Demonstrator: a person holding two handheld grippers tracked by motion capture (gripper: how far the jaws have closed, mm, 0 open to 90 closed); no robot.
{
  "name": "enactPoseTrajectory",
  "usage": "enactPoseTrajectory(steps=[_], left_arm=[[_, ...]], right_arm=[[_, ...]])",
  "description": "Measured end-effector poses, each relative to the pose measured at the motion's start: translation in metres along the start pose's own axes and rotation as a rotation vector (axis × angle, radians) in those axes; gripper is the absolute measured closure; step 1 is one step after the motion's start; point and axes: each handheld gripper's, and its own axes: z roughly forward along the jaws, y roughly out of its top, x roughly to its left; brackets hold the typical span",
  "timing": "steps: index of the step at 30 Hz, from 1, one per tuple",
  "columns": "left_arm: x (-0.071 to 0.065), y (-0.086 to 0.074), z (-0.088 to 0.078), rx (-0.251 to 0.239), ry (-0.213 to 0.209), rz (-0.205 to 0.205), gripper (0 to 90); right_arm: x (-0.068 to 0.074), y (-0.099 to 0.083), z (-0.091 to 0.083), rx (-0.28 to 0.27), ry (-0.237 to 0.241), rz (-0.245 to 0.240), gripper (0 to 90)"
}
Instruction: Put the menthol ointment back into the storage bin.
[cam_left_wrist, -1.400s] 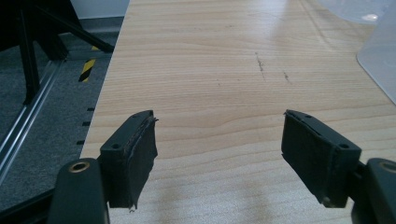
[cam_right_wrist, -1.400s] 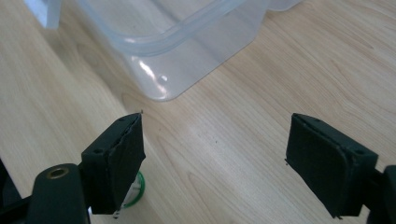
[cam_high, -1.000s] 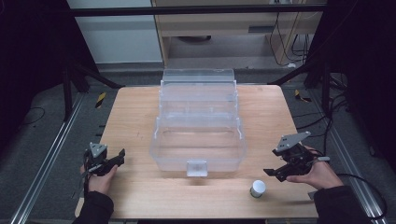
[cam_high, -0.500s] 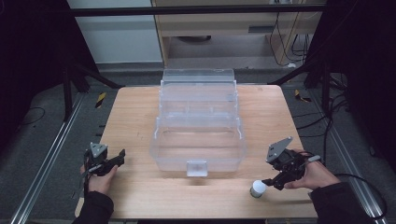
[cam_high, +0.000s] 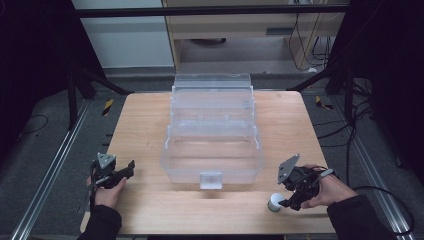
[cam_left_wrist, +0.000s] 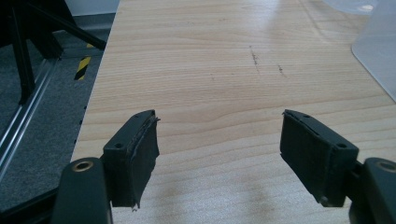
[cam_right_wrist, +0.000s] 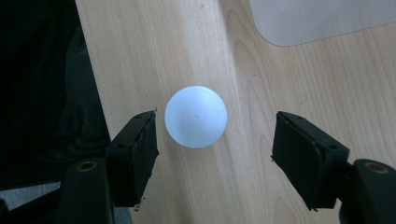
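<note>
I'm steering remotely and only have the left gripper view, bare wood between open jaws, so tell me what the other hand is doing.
Observer: The right claw is pointed down over a small white round-topped object near the table's front edge.
Operator: Has it gripped that yet?
Observer: No. The jaws are open on either side of it, with gaps showing.
Operator: What's the clear thing at my top right corner?
Observer: It's a large clear plastic tiered storage box, standing open in the middle of the light wooden table.
Operator: And my own hand?
Observer: Your left claw sits at the front left, apart from the box.
</note>
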Motion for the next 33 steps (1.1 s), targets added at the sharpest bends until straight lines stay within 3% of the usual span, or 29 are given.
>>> enactPoseTrajectory(steps=[11, 33], left_arm=[[0.000, 0.000, 0.000, 0.001, 0.000, 0.002, 27.4], [-0.001, 0.000, 0.001, 0.009, -0.001, 0.016, 27.4]], right_arm=[[0.005, 0.007, 0.016, 0.072, 0.009, -0.071, 34.6], [0.008, 0.019, 0.042, 0.175, 0.022, -0.134, 46.4]])
